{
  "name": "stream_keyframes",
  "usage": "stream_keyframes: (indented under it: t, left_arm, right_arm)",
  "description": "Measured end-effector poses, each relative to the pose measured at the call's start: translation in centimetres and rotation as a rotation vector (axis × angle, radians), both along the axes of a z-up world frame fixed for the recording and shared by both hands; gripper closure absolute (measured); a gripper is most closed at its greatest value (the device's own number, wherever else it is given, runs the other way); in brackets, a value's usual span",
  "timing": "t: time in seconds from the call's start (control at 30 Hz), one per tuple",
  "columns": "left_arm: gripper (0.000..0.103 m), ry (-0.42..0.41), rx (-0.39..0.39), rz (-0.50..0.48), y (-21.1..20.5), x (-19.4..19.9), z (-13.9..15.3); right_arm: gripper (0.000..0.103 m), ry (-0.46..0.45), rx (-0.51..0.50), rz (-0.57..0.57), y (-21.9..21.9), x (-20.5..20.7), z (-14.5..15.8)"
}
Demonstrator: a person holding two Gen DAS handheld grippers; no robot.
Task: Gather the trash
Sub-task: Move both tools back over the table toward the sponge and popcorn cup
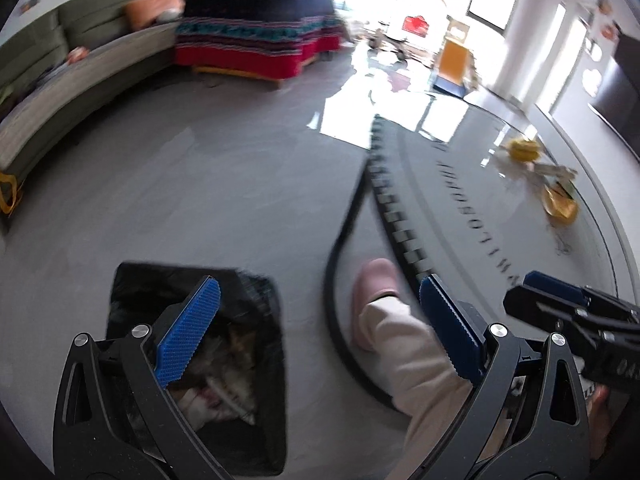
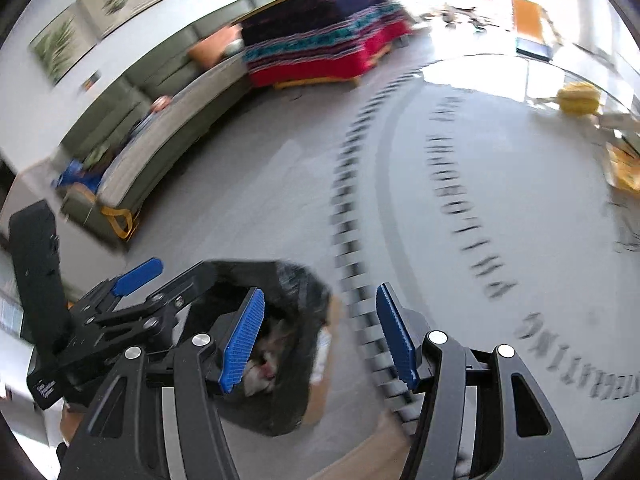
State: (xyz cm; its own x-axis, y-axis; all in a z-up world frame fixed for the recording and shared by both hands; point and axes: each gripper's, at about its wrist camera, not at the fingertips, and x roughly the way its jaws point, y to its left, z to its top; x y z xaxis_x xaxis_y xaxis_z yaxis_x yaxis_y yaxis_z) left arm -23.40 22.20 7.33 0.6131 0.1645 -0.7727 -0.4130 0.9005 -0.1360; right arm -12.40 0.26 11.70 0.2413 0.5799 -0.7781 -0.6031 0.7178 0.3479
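Two grippers hang above a grey floor, both with jaws spread and nothing between the blue pads. Below the left gripper (image 1: pixel 320 332) stands a black-lined bin (image 1: pixel 200 368) with crumpled trash inside; a pink slipper (image 1: pixel 372 300) and pale trouser leg show beside it. The right gripper (image 2: pixel 320 340) points at the bin too. Yellow trash (image 1: pixel 540 176) lies on a round table (image 1: pixel 480 220), well apart from the bin. Both views are motion-blurred.
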Motion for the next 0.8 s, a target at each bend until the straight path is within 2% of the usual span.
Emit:
stream_keyframes:
  t: [0.4,0.7,0.8]
  left_arm:
    - [0.006,0.003,0.02,-0.265,-9.2,12.7,1.2]
    - [0.006,0.011,0.04,-0.418,-14.8,19.0,0.9]
    - [0.006,0.017,0.03,-0.456,-16.4,21.1,0.5]
  right_arm:
    - [0.043,0.001,0.0,-0.27,-10.8,10.0,-0.3]
    - [0.043,-0.043,-0.063,-0.504,-20.5,17.9,-1.4]
    - [0.046,-0.057,-0.098,-0.562,-22.2,20.6,-1.9]
